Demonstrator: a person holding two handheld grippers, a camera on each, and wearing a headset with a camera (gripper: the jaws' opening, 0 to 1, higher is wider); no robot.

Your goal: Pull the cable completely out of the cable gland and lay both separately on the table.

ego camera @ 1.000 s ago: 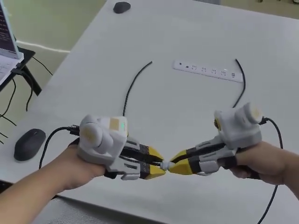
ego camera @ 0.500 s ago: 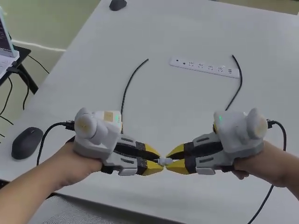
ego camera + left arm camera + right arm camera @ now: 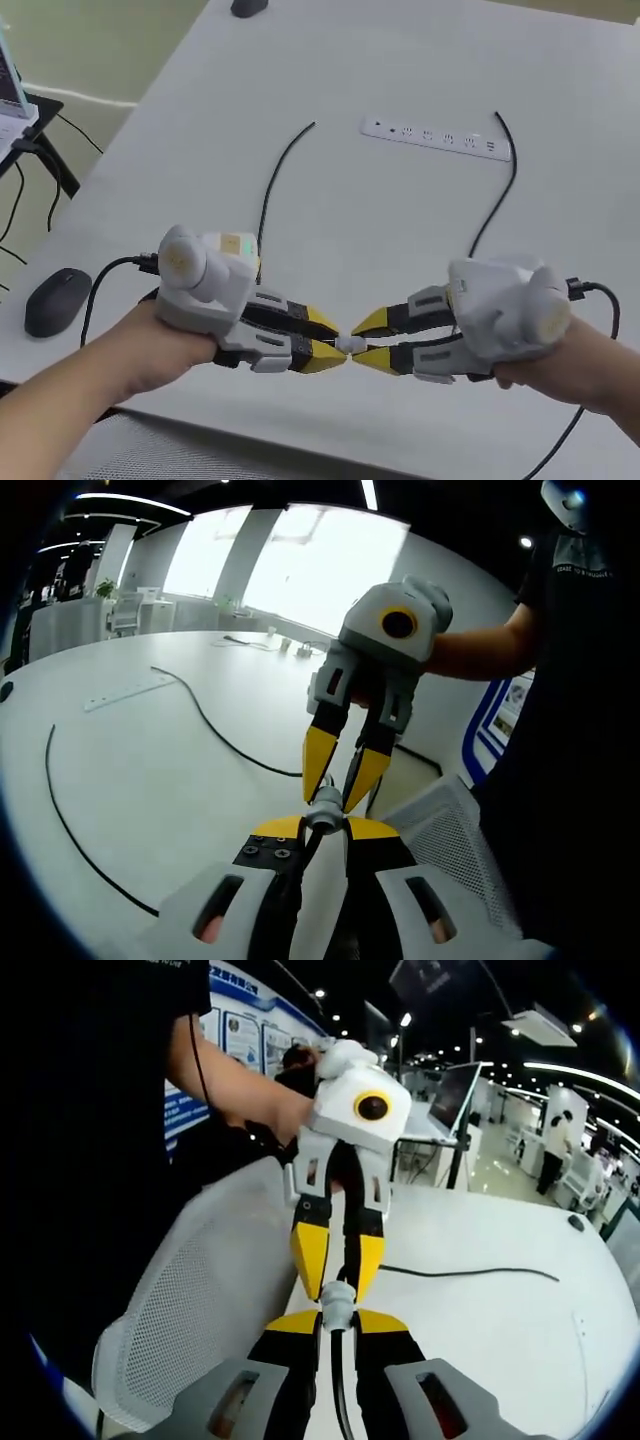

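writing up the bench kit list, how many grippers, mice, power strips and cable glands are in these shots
grippers: 2, the left gripper and the right gripper
mice: 2, one mouse at the left, another at the far end of the table
power strip: 1
cable gland: 1
total: 6

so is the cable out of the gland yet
No, it is in: in the right gripper view the cable runs straight into the gland.
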